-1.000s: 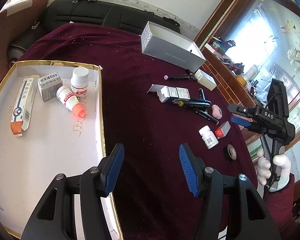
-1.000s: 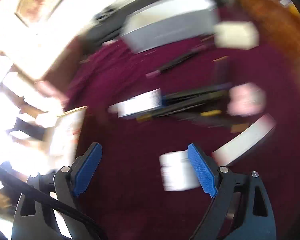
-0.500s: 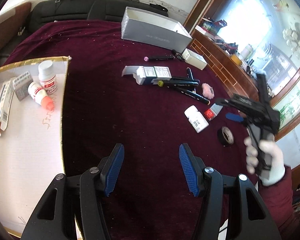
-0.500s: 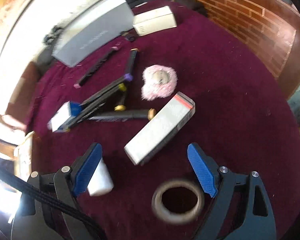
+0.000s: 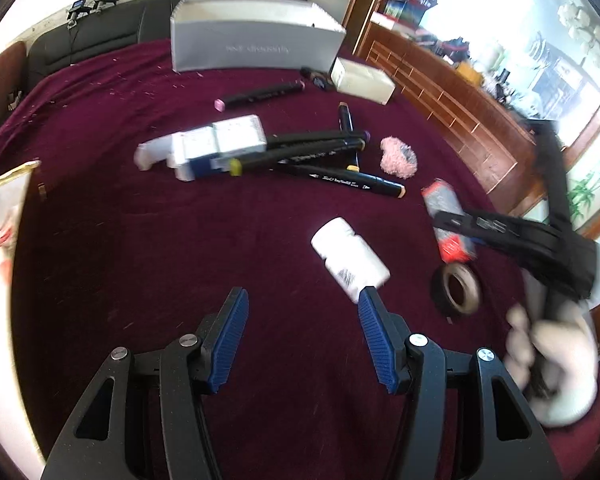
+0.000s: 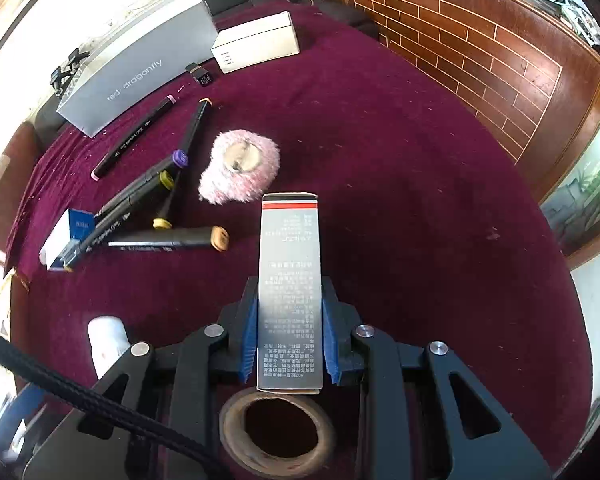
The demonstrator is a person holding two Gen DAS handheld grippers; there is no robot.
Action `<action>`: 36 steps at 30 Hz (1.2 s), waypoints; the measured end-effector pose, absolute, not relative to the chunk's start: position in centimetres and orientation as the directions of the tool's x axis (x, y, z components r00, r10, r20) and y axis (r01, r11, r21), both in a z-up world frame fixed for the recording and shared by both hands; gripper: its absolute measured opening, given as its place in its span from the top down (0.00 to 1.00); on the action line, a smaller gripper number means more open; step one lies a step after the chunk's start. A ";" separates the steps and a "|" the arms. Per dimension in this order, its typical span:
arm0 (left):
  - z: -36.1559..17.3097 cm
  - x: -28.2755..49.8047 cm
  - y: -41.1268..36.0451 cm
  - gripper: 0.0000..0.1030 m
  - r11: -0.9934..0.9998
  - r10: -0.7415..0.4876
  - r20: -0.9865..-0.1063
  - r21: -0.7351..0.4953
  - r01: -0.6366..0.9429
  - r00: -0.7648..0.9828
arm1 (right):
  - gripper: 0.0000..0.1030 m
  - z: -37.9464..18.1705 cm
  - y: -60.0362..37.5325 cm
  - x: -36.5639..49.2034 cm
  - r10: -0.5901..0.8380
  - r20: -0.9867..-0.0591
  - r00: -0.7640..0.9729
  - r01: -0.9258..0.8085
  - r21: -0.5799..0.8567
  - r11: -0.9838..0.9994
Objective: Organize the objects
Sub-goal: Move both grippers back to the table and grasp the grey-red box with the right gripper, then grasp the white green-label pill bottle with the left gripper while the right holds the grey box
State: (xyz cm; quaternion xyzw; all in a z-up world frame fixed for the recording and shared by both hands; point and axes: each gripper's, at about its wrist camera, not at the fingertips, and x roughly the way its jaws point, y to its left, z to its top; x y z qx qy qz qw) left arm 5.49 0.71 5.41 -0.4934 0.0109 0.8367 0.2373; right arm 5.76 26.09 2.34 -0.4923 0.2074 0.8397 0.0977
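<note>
Closing on the long silver carton [image 6: 290, 280] just past the tape roll [image 6: 278, 432], the right tool [image 6: 290, 344] pinches its narrow sides for lifting — the left tool [image 5: 302, 336] hangs half-open, empty, near the white bottle [image 5: 350, 258].

We see the markers [image 6: 156, 196] heaped left of the fluffy puff [image 6: 240, 172], the long box [image 6: 136, 76] lying far behind them with a small carton [image 6: 260, 44] at its right; nearest, the tape roll [image 6: 276, 432] lies just behind the slim box's [image 6: 290, 280] near end, a bottle [image 6: 106, 340] to its left
</note>
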 end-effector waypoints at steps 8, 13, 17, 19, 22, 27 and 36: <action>4.7 3.4 5.6 0.43 -0.911 0.273 -0.820 -0.052 -0.409 -0.504 | 0.76 1.7 27.5 6.5 -0.100 -0.859 -0.502 -0.334 0.299 -0.894; 4.2 2.8 8.2 0.42 -0.889 0.274 -0.831 -0.026 -0.457 -0.484 | 0.76 1.6 27.4 6.4 -0.104 -0.856 -0.507 -0.321 0.299 -0.899; 2.5 3.0 10.2 0.43 -0.872 0.253 -0.856 0.000 -0.489 -0.451 | 0.76 1.6 27.5 6.5 -0.111 -0.851 -0.513 -0.319 0.309 -0.896; 1.5 3.3 10.8 0.43 -0.866 0.245 -0.866 0.006 -0.500 -0.435 | 0.75 1.6 27.6 6.6 -0.113 -0.849 -0.516 -0.318 0.312 -0.895; 1.4 4.2 10.5 0.47 -0.860 0.260 -0.851 0.010 -0.510 -0.456 | 0.76 1.6 27.5 6.7 -0.111 -0.848 -0.518 -0.312 0.308 -0.899; 1.9 4.7 8.4 0.47 -0.865 0.293 -0.841 -0.031 -0.500 -0.455 | 0.76 1.6 27.4 6.6 -0.105 -0.849 -0.518 -0.312 0.302 -0.901; 2.9 5.9 6.4 0.47 -0.870 0.339 -0.838 -0.107 -0.481 -0.427 | 0.55 1.7 25.6 5.5 -0.049 -0.868 -0.494 -0.298 0.222 -0.928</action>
